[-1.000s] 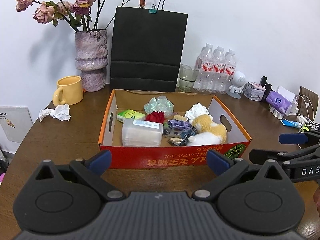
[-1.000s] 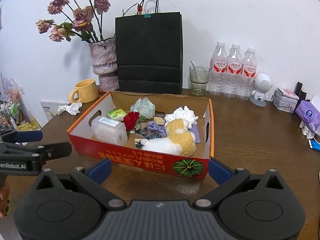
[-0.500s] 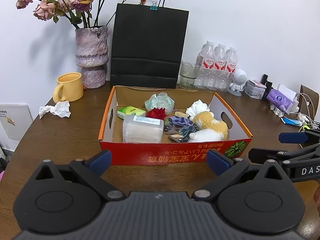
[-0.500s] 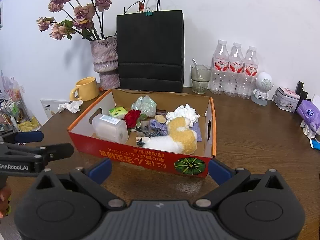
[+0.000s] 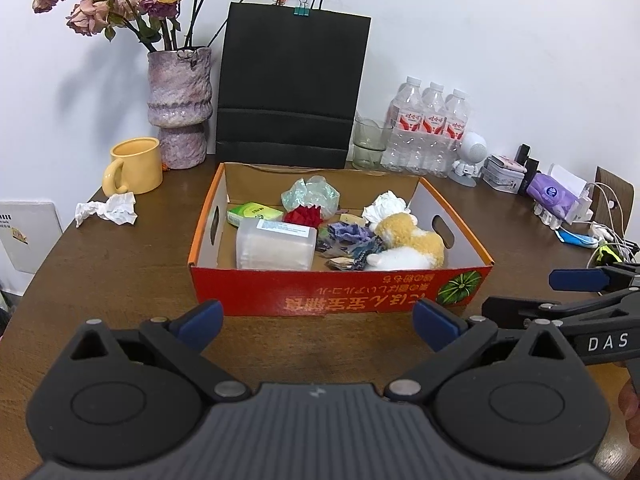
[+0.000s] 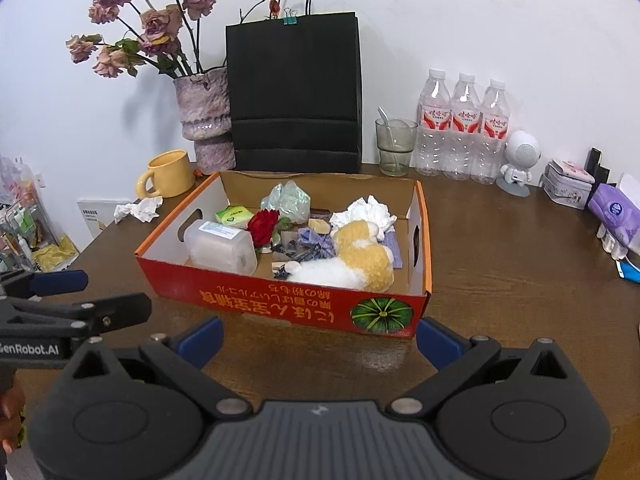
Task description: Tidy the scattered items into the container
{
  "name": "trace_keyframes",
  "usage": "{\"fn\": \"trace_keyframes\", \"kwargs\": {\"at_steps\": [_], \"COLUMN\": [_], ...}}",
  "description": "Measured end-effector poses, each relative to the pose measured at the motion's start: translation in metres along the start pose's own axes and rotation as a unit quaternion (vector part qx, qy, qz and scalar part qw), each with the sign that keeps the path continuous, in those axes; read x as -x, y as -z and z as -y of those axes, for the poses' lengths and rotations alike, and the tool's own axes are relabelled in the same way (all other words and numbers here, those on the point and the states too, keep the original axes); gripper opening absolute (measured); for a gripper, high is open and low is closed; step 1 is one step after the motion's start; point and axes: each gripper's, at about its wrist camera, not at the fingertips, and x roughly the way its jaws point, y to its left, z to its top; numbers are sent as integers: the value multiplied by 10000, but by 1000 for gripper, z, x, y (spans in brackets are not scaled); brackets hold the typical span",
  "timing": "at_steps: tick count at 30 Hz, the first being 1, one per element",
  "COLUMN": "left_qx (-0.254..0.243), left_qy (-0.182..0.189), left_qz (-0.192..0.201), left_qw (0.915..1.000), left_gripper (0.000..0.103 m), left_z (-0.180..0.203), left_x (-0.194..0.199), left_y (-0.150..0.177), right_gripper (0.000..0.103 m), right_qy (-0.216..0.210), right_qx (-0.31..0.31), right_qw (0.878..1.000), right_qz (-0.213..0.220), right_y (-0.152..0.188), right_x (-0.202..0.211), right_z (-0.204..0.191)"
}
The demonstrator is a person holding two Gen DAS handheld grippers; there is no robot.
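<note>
An orange cardboard box (image 5: 340, 294) (image 6: 280, 300) stands in the middle of the brown table. It holds a clear plastic tub (image 5: 276, 244), a plush dog (image 5: 408, 242), a red flower (image 6: 263, 224), a green packet (image 5: 254, 213), crumpled paper and other small items. A crumpled white tissue (image 5: 107, 209) (image 6: 138, 210) lies on the table left of the box, by the yellow mug (image 5: 134, 166). My left gripper (image 5: 318, 322) is open and empty just short of the box's near wall. My right gripper (image 6: 318, 336) is open and empty there too, right of the left one.
A purple vase (image 5: 180, 108) with dried roses, a black paper bag (image 5: 290, 84), a glass (image 5: 368, 142) and three water bottles (image 5: 430, 128) line the back wall. A small white robot figure (image 6: 518, 168), a tin and a purple tissue pack (image 6: 614, 214) sit at the right.
Both grippers have pulled back and risen slightly from the box, which now sits a little farther off in both views. Both stay open and empty.
</note>
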Motion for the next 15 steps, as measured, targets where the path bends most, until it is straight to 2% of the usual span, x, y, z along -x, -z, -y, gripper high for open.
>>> {"fn": "trace_keyframes", "kwargs": {"at_steps": [15], "left_qx": [57], "left_qy": [-18], "left_qz": [-56], "left_qw": [10000], "left_gripper": [103], "left_z": [0], "left_x": [0], "left_y": [3], "right_gripper": [103], "right_qy": [-9], "right_qx": [4], "right_qw": [10000], "right_qz": [8], "right_y": [3], "right_x": [5], "right_z": [-2]}}
